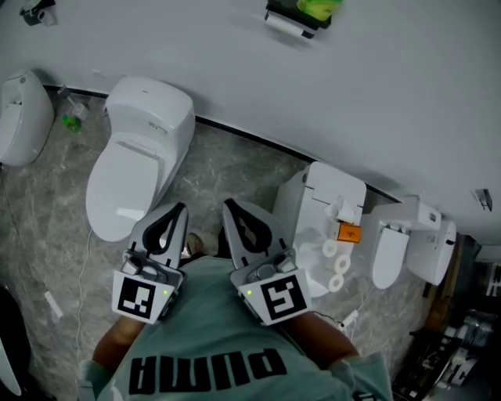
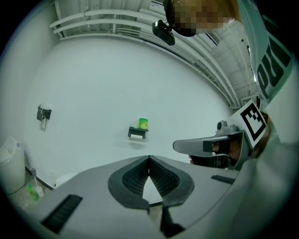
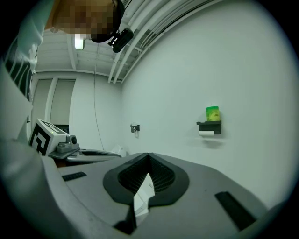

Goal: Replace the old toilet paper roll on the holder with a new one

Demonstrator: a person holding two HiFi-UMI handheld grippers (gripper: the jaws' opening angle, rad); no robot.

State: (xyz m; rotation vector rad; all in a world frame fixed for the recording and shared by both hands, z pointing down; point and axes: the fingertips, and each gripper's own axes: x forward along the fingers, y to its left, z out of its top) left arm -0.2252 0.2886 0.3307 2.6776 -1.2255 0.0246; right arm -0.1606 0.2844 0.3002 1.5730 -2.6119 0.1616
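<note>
Head view: a pale wall runs far, white toilet against it left. Near, left gripper and right gripper are both closed on nothing. Black holder hangs on that wall; spare rolls lie right.

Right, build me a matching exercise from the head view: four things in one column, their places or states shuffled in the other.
Things:
1. white porcelain toilet
2. black wall holder
3. small orange box
4. left gripper

Places or states:
a. on the white boxy unit at right
b. high on the wall, green container on top
c. lid down, left half of the picture
d. jaws shut, nothing held

Pairs: 1-c, 2-b, 3-a, 4-d
</note>
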